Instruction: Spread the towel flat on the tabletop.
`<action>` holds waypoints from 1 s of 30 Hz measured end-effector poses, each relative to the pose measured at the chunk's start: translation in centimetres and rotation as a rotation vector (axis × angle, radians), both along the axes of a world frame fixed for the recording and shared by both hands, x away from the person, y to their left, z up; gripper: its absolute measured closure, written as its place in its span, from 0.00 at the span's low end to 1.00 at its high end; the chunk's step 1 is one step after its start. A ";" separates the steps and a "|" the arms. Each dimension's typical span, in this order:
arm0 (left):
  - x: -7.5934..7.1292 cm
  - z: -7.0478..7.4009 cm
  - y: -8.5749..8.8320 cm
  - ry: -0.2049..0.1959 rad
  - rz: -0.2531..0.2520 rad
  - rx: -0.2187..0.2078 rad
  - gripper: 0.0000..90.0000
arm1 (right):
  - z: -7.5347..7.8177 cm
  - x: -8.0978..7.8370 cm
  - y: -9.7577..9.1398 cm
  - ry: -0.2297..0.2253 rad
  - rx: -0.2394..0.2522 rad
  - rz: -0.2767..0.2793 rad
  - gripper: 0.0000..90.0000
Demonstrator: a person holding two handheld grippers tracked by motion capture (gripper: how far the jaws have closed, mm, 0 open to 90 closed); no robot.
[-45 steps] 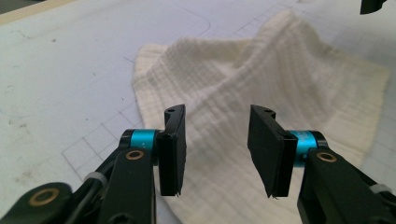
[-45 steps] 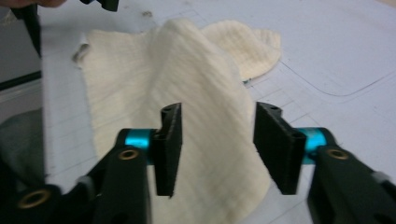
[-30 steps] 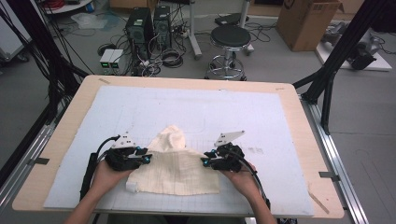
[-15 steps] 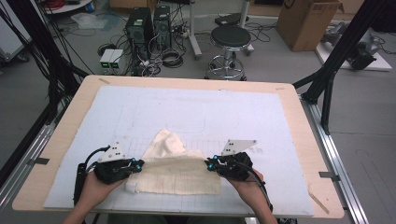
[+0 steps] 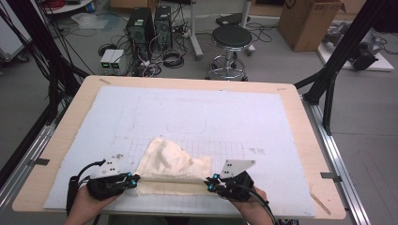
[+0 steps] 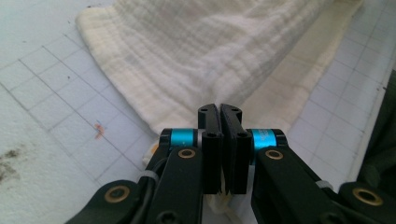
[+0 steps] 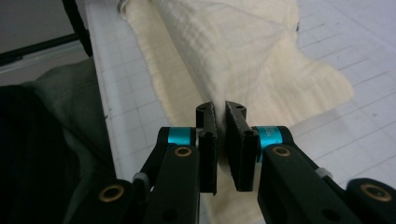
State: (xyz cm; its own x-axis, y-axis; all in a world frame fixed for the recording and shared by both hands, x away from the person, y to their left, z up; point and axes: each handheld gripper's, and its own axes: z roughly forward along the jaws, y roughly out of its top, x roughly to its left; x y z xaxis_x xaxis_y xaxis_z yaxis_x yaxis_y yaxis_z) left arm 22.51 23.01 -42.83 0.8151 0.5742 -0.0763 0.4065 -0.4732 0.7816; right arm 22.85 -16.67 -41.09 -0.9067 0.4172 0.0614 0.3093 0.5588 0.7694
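A cream cloth [image 5: 173, 161] lies rumpled on the white gridded mat [image 5: 211, 117], its folded near edge stretched between my two grippers. At the cloth's left end my left gripper [image 5: 135, 181] is shut on a corner; in the left gripper view the jaws [image 6: 219, 109] meet with cloth [image 6: 224, 46] pinched below them. At the right end my right gripper [image 5: 209, 184] grips the other corner. In the right gripper view its jaws [image 7: 220, 109] have just been opening a little, a thin gap remains, and the cloth [image 7: 243, 46] runs between the pads.
The wooden table [image 5: 309, 140] ends just behind both hands. A dark sleeve [image 7: 42, 154] hangs over that near edge. On the floor beyond stand a black stool [image 5: 232, 40], computer towers [image 5: 150, 23] and a cardboard box [image 5: 309, 23]. Black frame posts [image 5: 328, 89] flank the table.
Both hands have drawn back toward the near edge of the table, dragging the cloth with them. Its near edge now lies straighter between the grippers.
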 end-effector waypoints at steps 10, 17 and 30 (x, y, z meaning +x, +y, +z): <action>0.6 2.3 0.0 -0.036 -0.015 -0.053 0.73 | 2.6 0.5 -0.6 -0.010 0.065 -0.005 0.65; 3.1 3.6 -1.0 -0.072 0.026 -0.078 0.67 | 4.1 3.0 -0.2 -0.061 0.069 -0.050 0.62; 6.4 0.3 -2.6 -0.047 0.092 0.035 0.72 | 0.3 8.9 1.9 0.079 0.017 -0.087 0.57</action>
